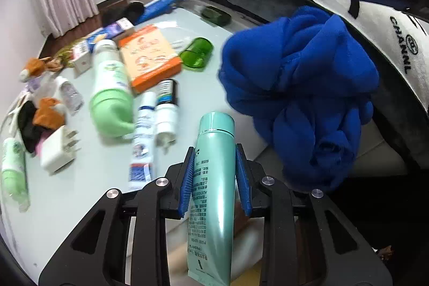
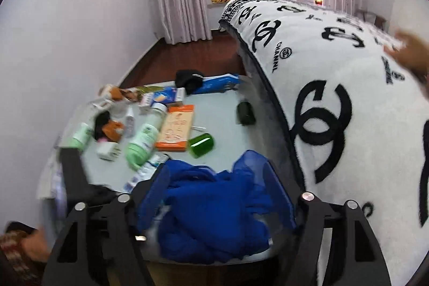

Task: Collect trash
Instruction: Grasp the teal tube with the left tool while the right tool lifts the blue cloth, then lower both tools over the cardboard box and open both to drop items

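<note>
A white plush blanket printed with black interlocking-C logos drapes over the bed at your right, its grey underside hanging down to the edge of the pale glass-topped counter. A crumpled bright blue fleece cloth is the next biggest thing in view: your right claw is clenched around it, blue pads pressed into its folds, and in the left wrist view the same cloth hangs bunched in front of the blanket's edge.

Your left claw grips a mint-green plastic cosmetic tube with a matching cap between its blue ribbed pads, cap pointing away from you, just above the counter's near edge.

Litter is spread across the counter. A pale green and white plastic bottle lies on its side beside a flat orange-edged cardboard box. Just right of the box rests a clear green plastic lid, tipped on its side; whether it holds anything cannot be told. A dark green soap-shaped case sits farther back, near a blue carton. Two small white spray bottles lie side by side near the tube, and a white plug adapter sits to their left, by a heap of black and orange cloth.
</note>
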Motion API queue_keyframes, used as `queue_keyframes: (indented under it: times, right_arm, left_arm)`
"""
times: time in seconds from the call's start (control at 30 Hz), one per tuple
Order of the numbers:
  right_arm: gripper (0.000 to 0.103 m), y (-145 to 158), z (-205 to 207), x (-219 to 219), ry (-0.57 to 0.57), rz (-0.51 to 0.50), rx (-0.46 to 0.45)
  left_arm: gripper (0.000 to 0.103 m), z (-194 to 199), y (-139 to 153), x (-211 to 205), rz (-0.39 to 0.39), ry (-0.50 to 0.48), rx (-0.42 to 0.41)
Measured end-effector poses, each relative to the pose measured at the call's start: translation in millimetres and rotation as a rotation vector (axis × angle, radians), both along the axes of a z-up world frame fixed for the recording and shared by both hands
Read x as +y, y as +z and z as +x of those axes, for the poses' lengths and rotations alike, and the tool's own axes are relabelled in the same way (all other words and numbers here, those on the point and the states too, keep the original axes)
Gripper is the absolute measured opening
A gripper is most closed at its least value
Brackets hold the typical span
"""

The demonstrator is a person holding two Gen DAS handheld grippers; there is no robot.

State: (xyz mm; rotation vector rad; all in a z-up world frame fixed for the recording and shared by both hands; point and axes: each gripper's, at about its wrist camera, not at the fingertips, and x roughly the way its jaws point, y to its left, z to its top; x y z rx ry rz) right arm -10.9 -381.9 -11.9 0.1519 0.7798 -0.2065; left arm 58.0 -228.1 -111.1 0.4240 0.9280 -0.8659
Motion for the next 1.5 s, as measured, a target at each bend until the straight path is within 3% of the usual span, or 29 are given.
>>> queue_keyframes:
  times: [0.07, 0.13, 0.33, 0.4, 0.43, 0.47, 0.57, 0.77, 0.97, 1.1, 1.17, 1.2, 1.23, 1.27, 1.3, 1.37, 1.4, 1.5]
  right_arm:
    - [0.087, -6, 6, 4, 0.018, -0.017, 0.01]
    - [0.095, -23, 20, 10, 0.049, -0.026, 0.079]
    - [0.098, -84, 50, 28, 0.085, -0.174, 0.322]
    - [0.085, -97, 52, 28, 0.085, -0.159, 0.339]
    - [0.052, -104, 54, 25, 0.087, -0.089, 0.368]
    - [0.044, -104, 54, 23, 0.076, -0.045, 0.364]
    - [0.032, -94, 49, 24, 0.061, -0.022, 0.326]
    - [0.031, -59, 23, 47, 0.094, -0.006, 0.211]
    - [0.031, -31, -33, 95, 0.196, 0.063, 0.154]
    - [0.033, -61, -79, 129, 0.246, 0.101, 0.252]
    - [0.044, -91, -96, 146, 0.258, 0.12, 0.355]
    - [0.051, -102, -100, 150, 0.257, 0.113, 0.392]
    - [0.068, -115, -106, 158, 0.262, 0.097, 0.437]
    - [0.078, -123, -109, 163, 0.265, 0.077, 0.458]
    - [0.08, -123, -110, 166, 0.271, 0.059, 0.459]
    - [0.08, -110, -107, 168, 0.293, 0.041, 0.399]
    - [0.08, -94, -105, 169, 0.326, 0.016, 0.326]
    - [0.078, -57, -98, 175, 0.477, -0.144, 0.162]
  left_arm:
    - [0.028, -4, 9, 10, -0.009, 0.007, -0.012]
    - [0.028, -9, 19, 18, -0.022, 0.019, -0.03]
    - [0.028, -20, 45, 48, -0.075, 0.04, -0.05]
    - [0.028, -24, 50, 56, -0.088, 0.048, -0.061]
    - [0.028, -28, 53, 62, -0.098, 0.052, -0.057]
    - [0.028, -33, 56, 68, -0.103, 0.056, -0.058]
    - [0.028, -37, 57, 79, -0.109, 0.069, -0.061]
    - [0.028, -53, 71, 118, -0.151, 0.141, -0.078]
    - [0.028, -87, 74, 152, -0.12, 0.186, -0.095]
    - [0.03, -121, 44, 170, -0.04, 0.21, -0.023]
    - [0.032, -135, 18, 175, 0.025, 0.238, 0.062]
    - [0.047, -140, 8, 177, 0.049, 0.254, 0.094]
    - [0.061, -146, -3, 181, 0.08, 0.28, 0.115]
    - [0.083, -150, -9, 180, 0.106, 0.295, 0.125]
    - [0.085, -153, -12, 180, 0.118, 0.3, 0.129]
    - [0.085, -155, -13, 178, 0.106, 0.273, 0.149]
    - [0.085, -153, -9, 177, 0.093, 0.274, 0.145]
    - [0.085, -145, 16, 181, 0.004, 0.293, 0.07]
